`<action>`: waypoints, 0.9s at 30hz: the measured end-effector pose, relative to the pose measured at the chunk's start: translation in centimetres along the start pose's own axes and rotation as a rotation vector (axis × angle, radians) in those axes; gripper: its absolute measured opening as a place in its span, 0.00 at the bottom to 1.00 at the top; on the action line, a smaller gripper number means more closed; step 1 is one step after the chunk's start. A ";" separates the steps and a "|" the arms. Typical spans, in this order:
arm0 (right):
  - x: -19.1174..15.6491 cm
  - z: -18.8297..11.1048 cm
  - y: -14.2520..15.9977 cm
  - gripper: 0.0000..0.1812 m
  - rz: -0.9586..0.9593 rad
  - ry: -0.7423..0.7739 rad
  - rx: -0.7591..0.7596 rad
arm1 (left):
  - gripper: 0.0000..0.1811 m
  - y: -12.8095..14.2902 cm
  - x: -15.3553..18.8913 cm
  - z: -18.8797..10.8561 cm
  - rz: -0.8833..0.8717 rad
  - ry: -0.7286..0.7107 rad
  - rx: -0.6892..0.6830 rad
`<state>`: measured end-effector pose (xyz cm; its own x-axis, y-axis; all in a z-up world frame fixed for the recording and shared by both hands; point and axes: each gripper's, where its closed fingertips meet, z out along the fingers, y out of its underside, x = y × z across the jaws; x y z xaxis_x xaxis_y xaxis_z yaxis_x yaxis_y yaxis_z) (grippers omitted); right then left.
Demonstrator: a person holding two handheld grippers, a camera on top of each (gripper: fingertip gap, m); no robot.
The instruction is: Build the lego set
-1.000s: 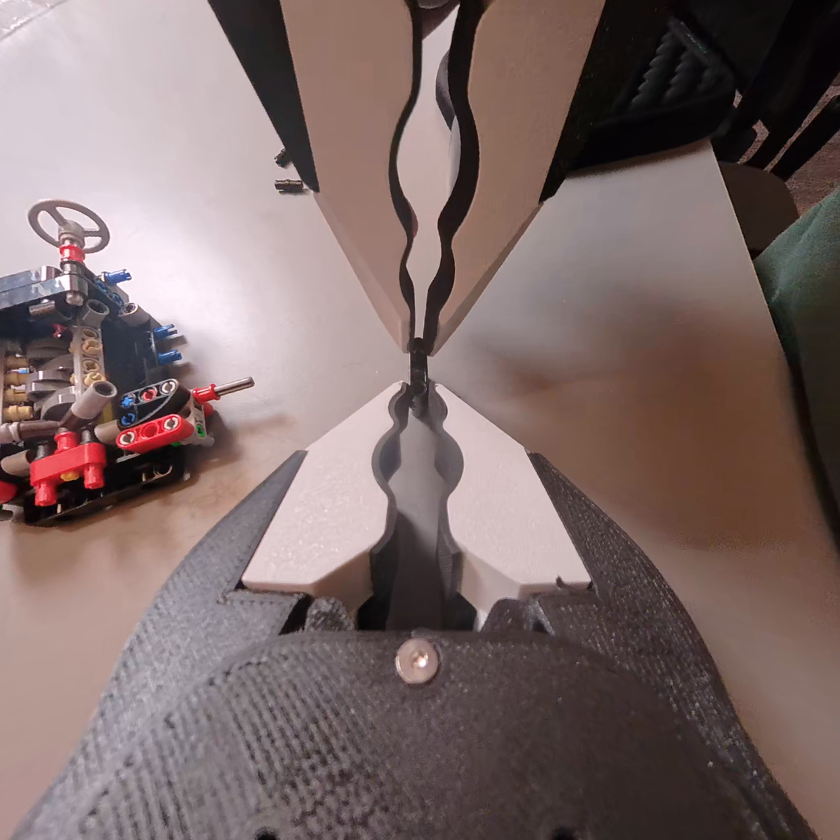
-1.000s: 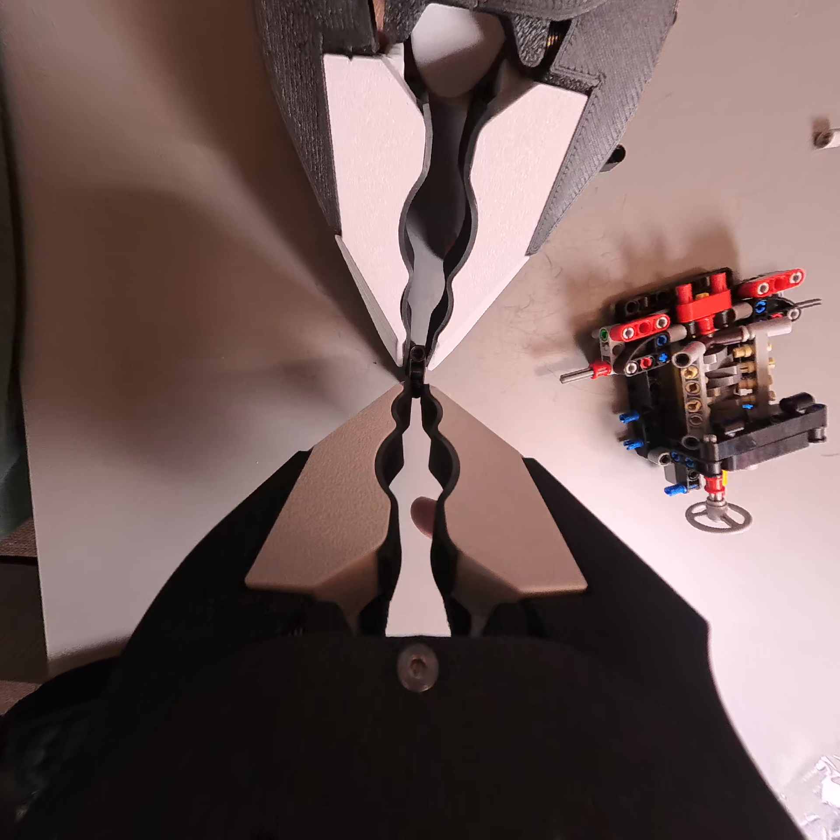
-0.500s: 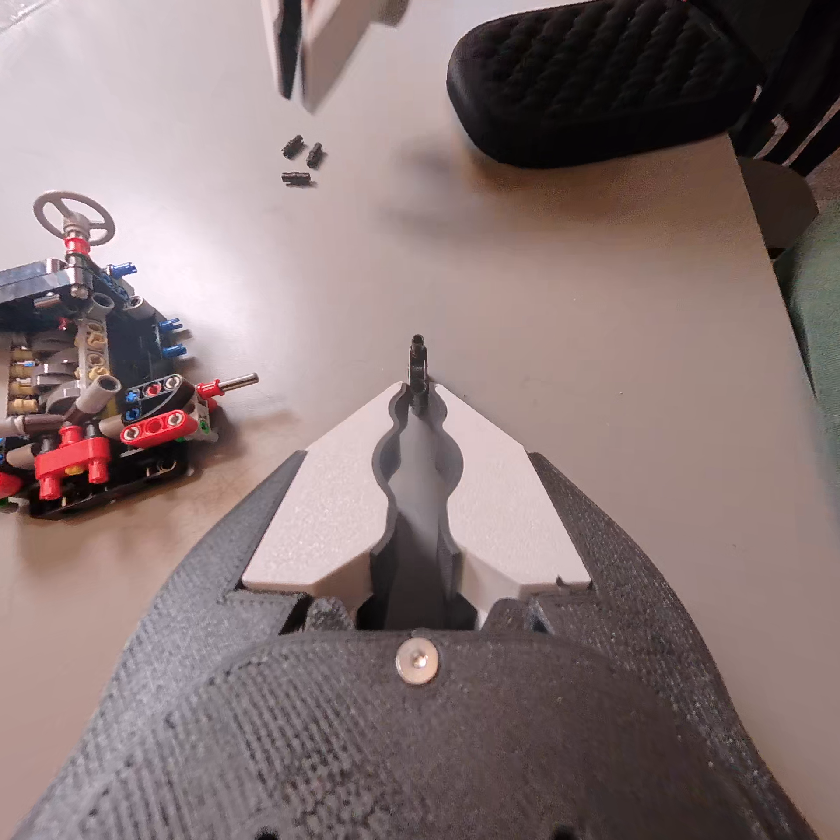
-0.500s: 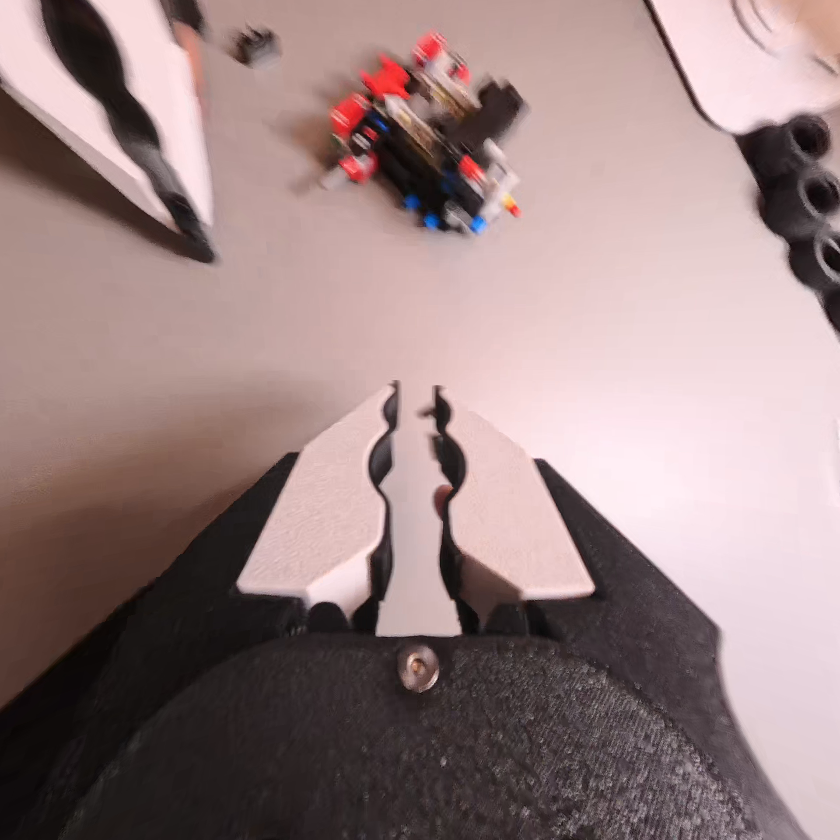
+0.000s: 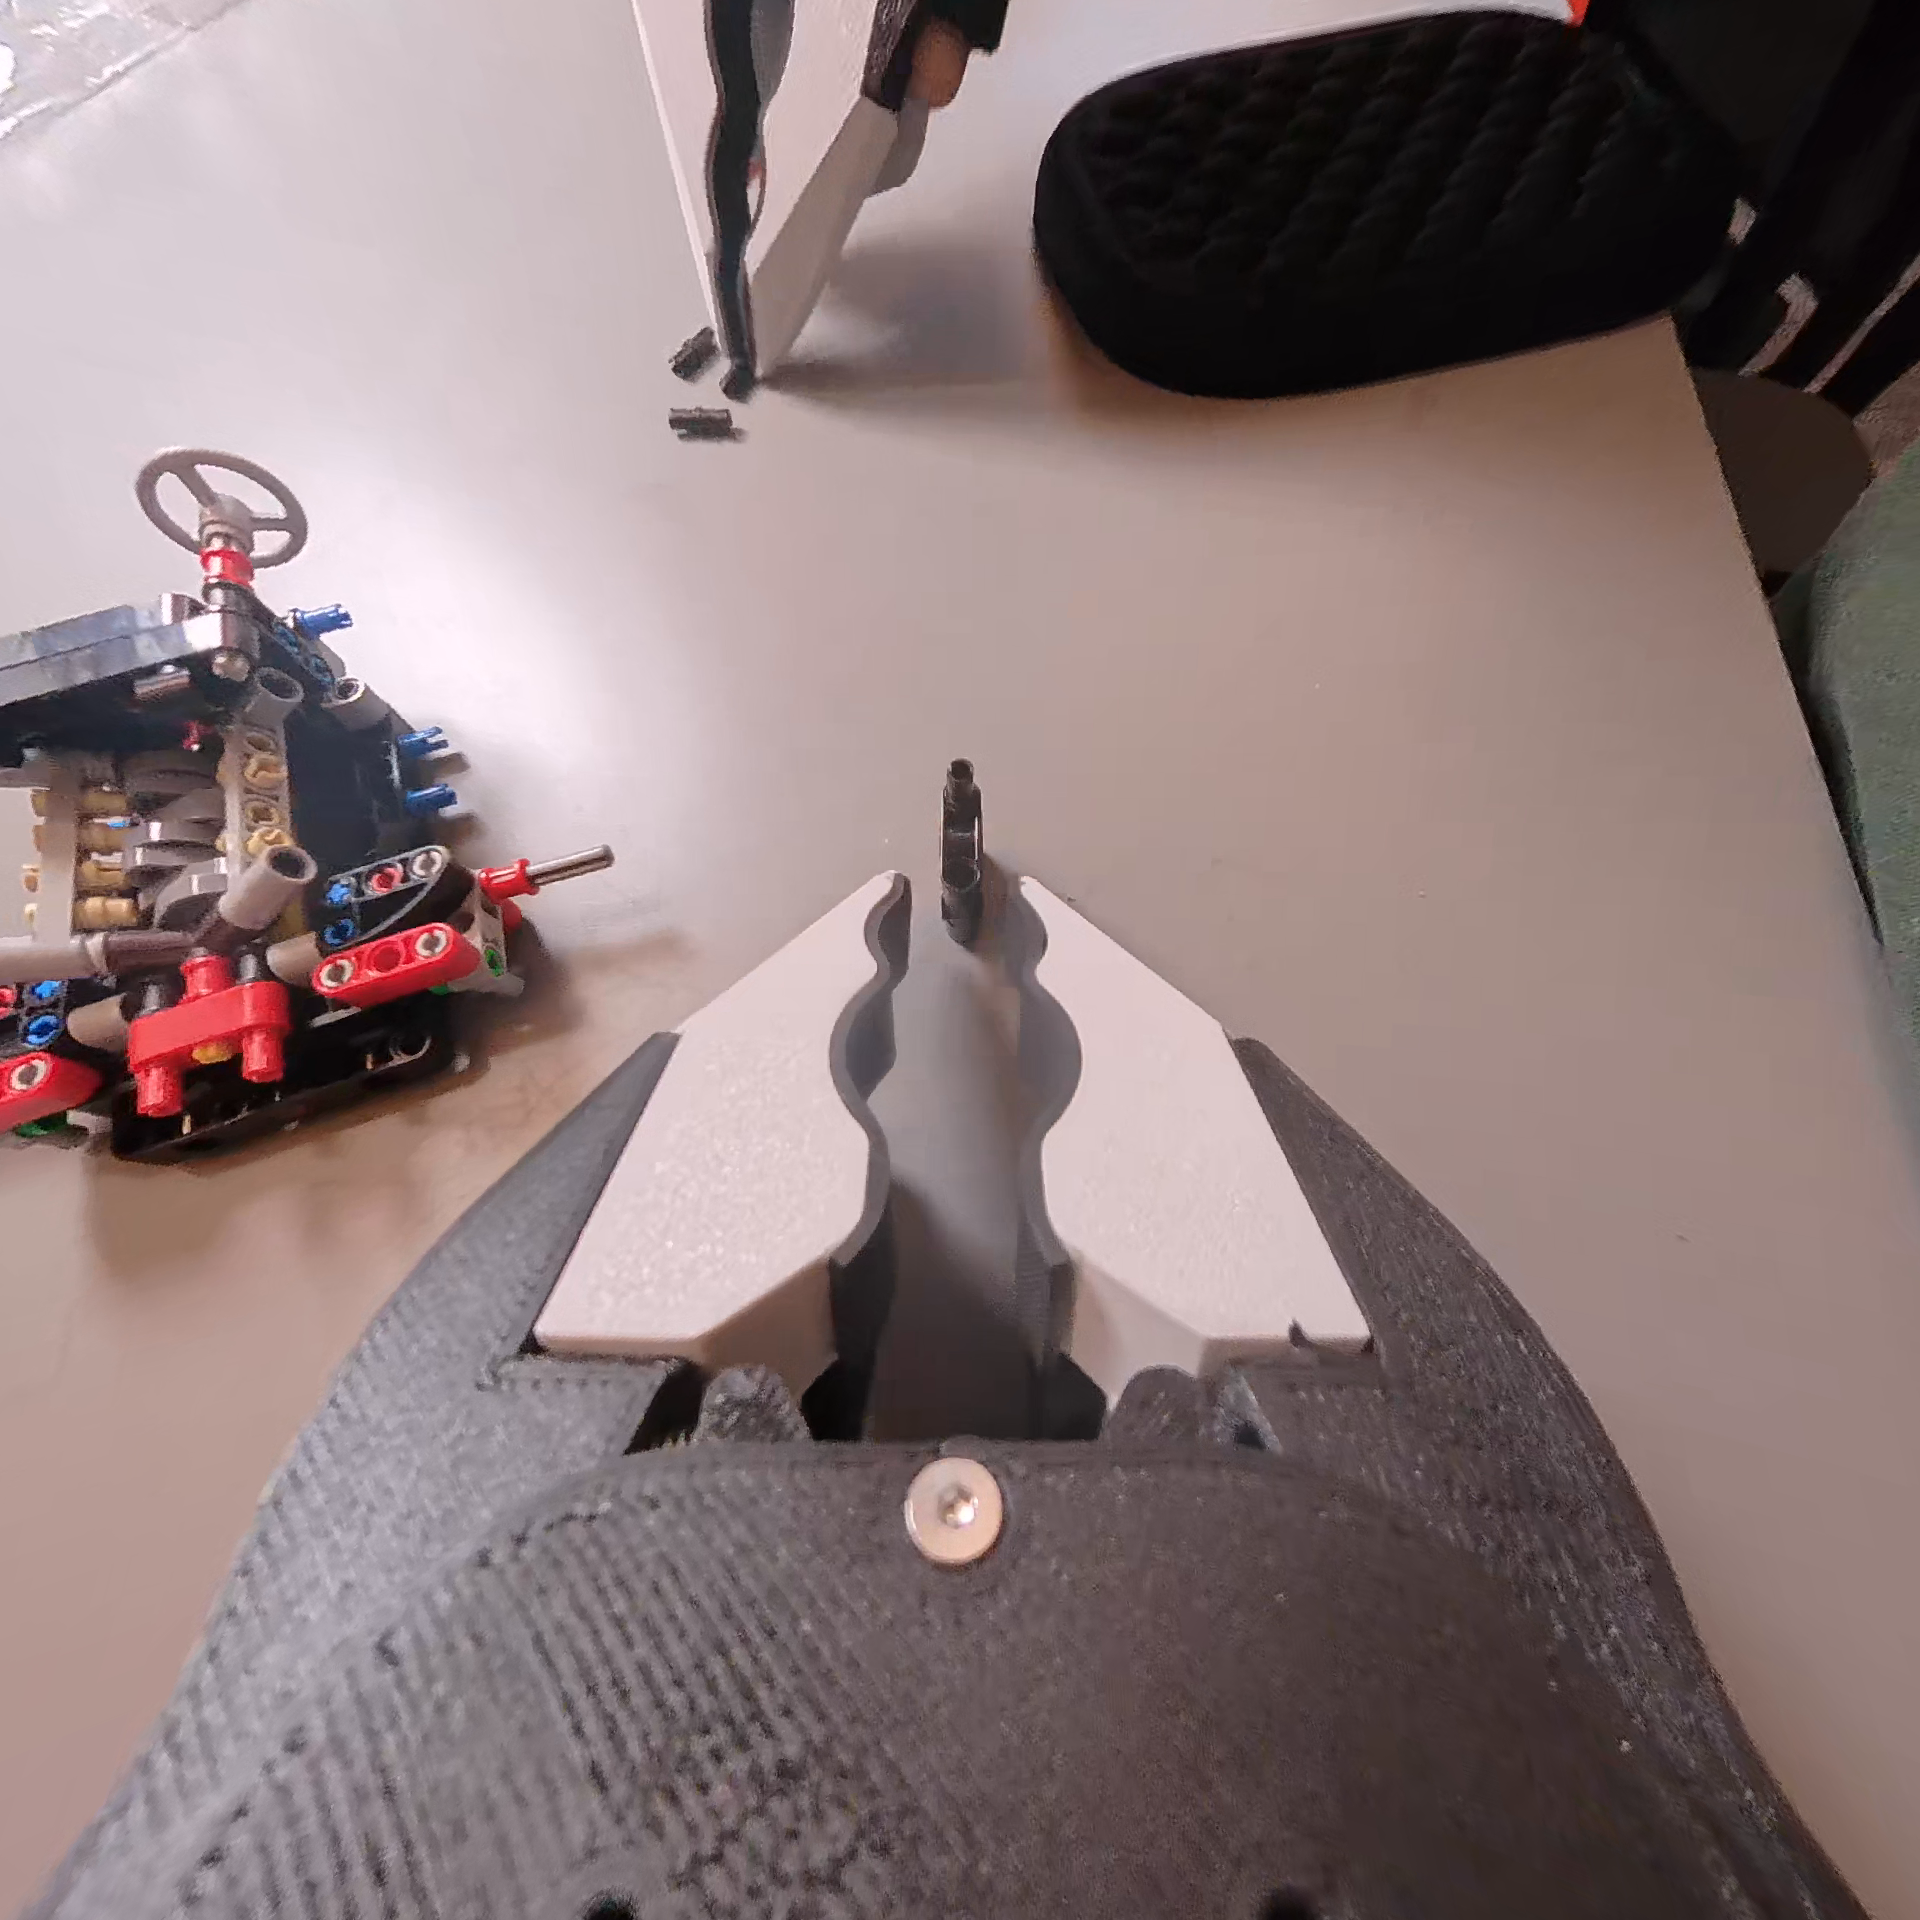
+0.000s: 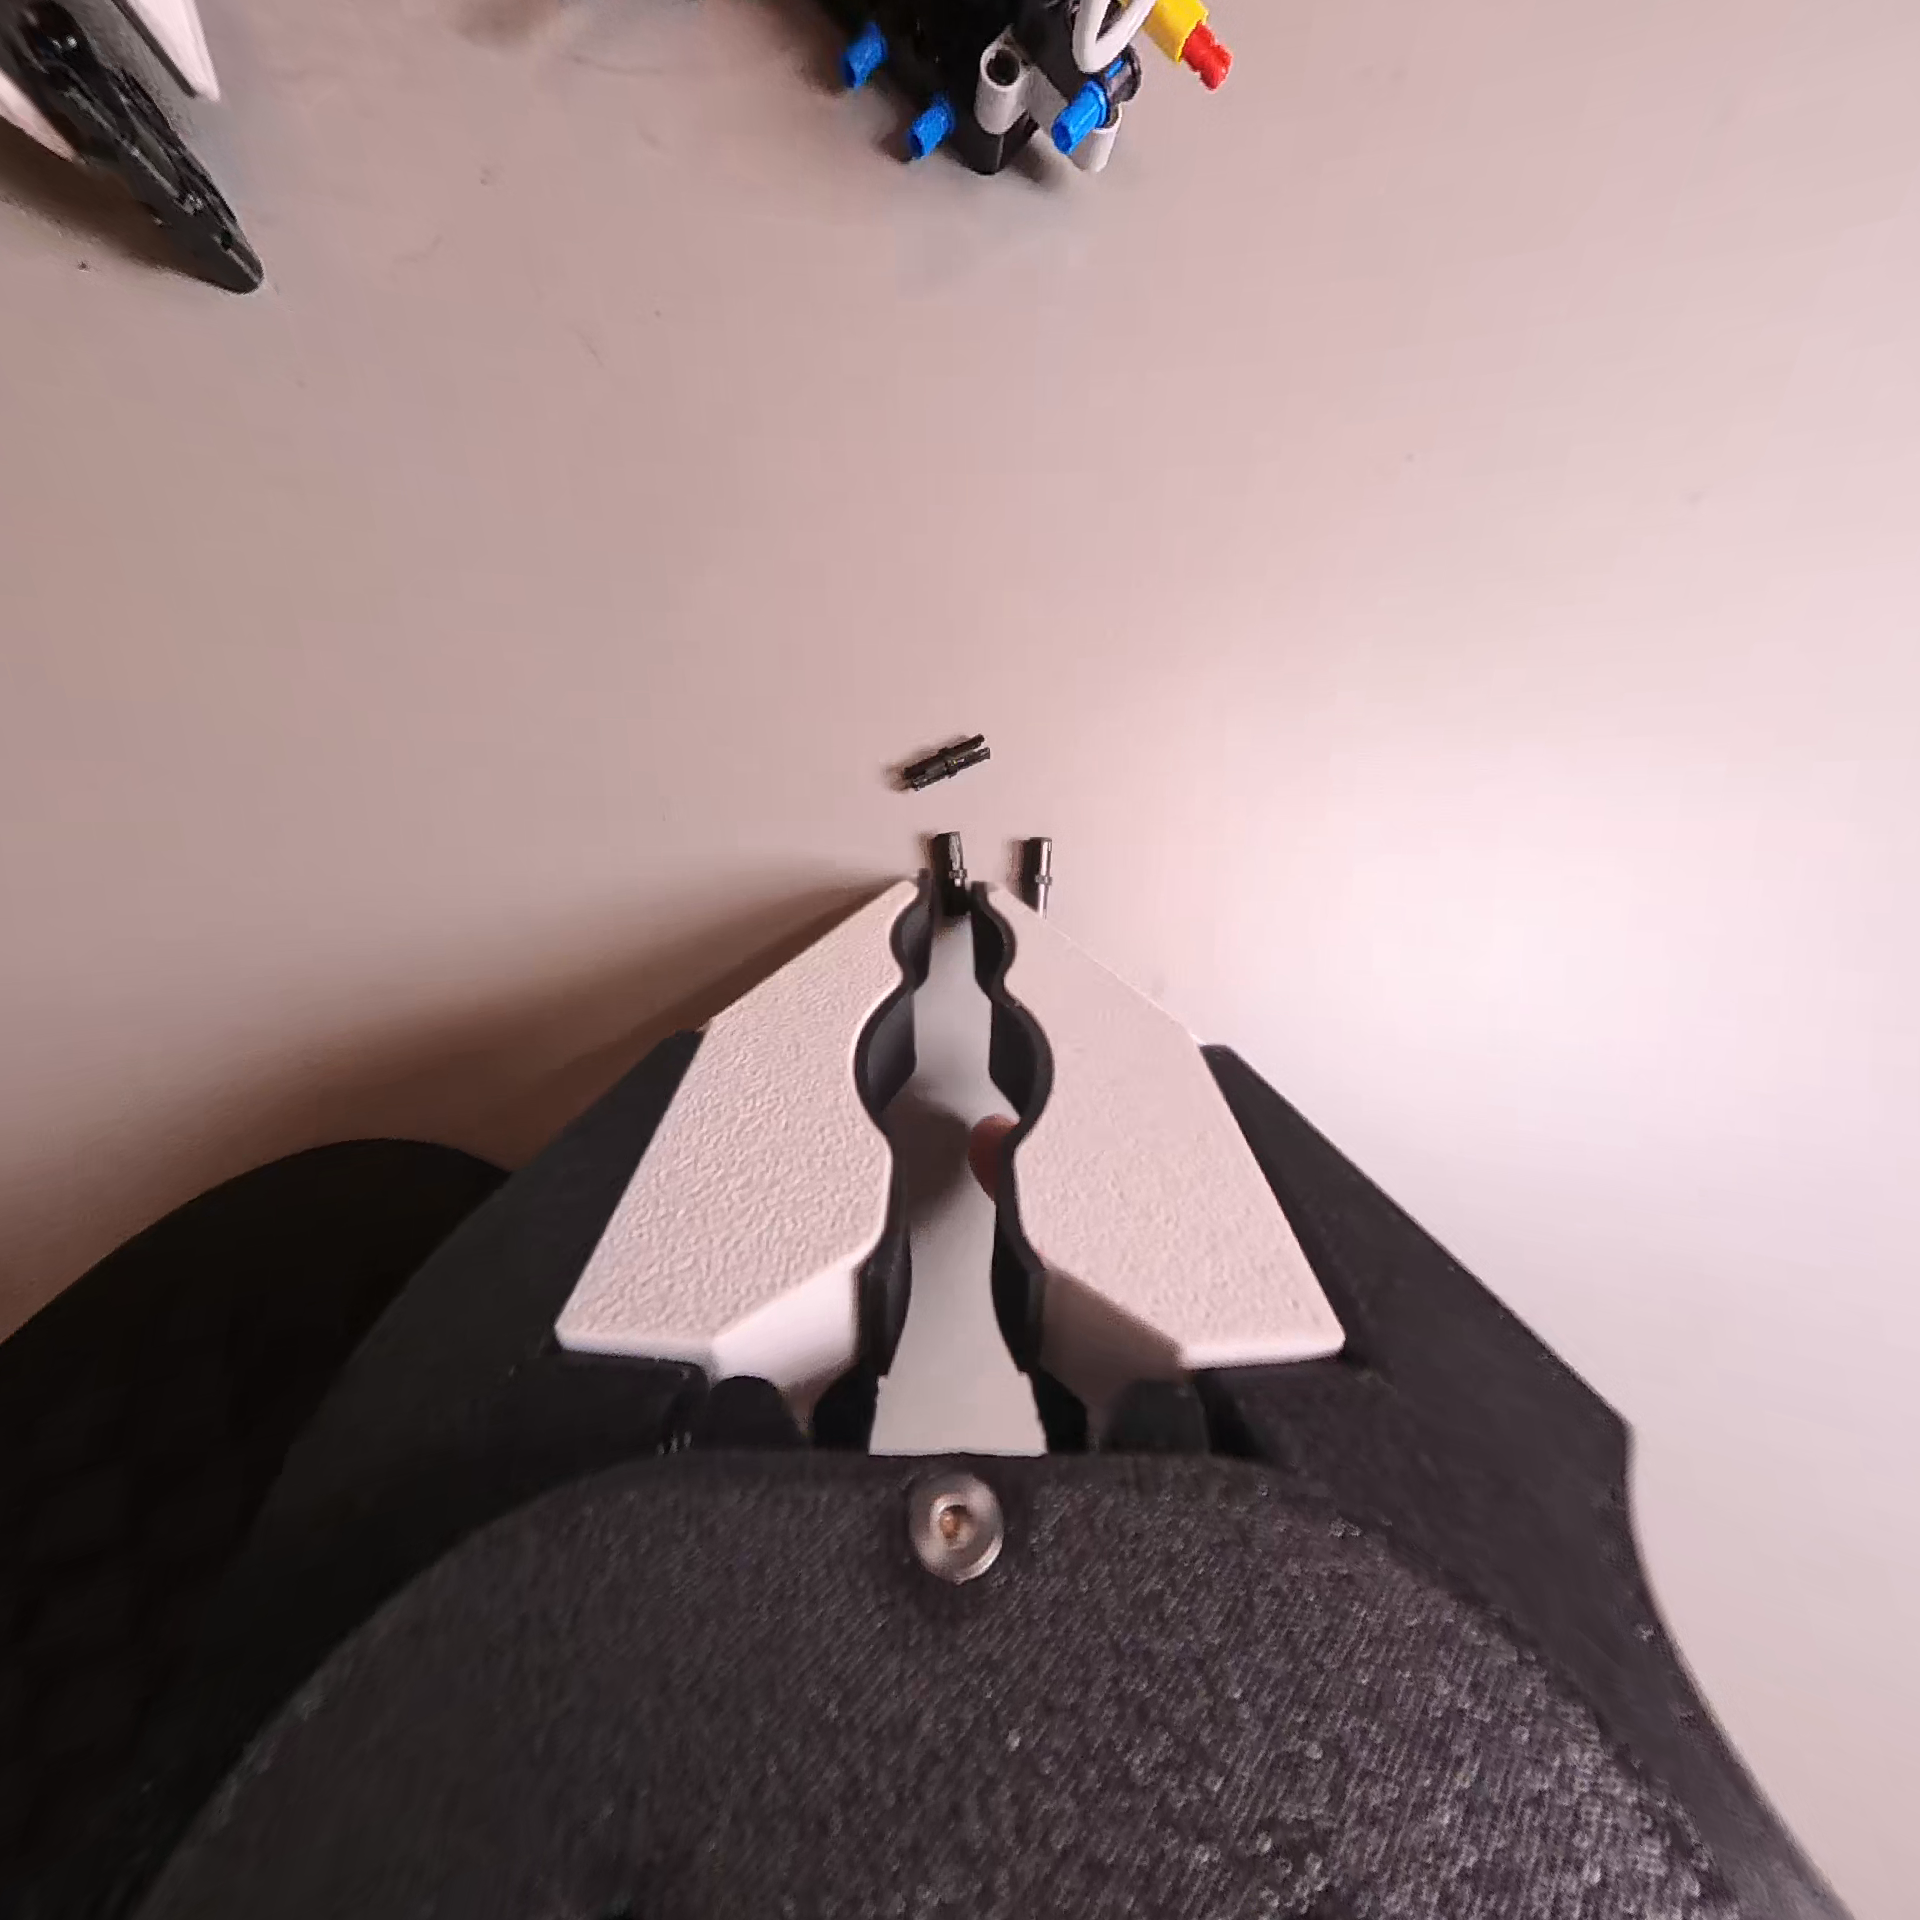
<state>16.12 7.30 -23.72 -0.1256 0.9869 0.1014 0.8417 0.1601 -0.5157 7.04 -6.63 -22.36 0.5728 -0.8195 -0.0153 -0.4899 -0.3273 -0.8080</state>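
We find the left gripper (image 5: 958, 883) newly released around its small black connector (image 5: 961, 852); the right gripper (image 6: 948, 885), withdrawn, now clenches a short black pin (image 6: 948, 858).

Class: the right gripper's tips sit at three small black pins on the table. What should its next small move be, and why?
Probably close the right gripper fully and lift. Its tips bracket one black pin, two others lie loose nearby, and the left gripper has a black connector waiting between its fingers.
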 end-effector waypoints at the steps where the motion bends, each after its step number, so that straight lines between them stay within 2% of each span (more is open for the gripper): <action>1: 0.0 0.0 0.0 0.02 0.001 0.001 -0.002 | 0.09 -0.2 0.0 -0.3 -0.010 0.006 0.019; 4: -0.6 -0.1 -0.4 0.02 -0.024 -0.004 0.004 | 0.09 -1.4 -0.3 -1.5 -0.082 0.023 0.108; 10: -6.3 -3.3 -10.2 0.01 -0.256 0.063 0.403 | 0.11 -4.6 -1.0 -4.0 -0.303 0.109 0.339; 14: -9.9 -3.9 -14.0 0.02 -0.440 0.132 0.450 | 0.12 -6.2 -0.3 -5.0 -0.401 0.207 0.449; 20: -11.9 -3.2 -15.9 0.02 -0.628 0.207 0.385 | 0.09 -6.8 -0.1 -5.8 -0.475 0.273 0.503; 23: -12.1 -3.2 -16.2 0.02 -0.647 0.218 0.378 | 0.02 -6.6 0.2 -5.8 -0.458 0.274 0.485; 27: -12.5 -4.0 -16.5 0.02 -0.629 0.203 0.432 | 0.01 -7.1 0.6 -6.4 -0.476 0.342 0.528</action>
<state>5.85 -7.74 -13.06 -0.3776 0.6917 0.6156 0.3605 0.7222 -0.5903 6.67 -7.77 -12.83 0.3669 -0.7743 0.5155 0.1835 -0.4830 -0.8562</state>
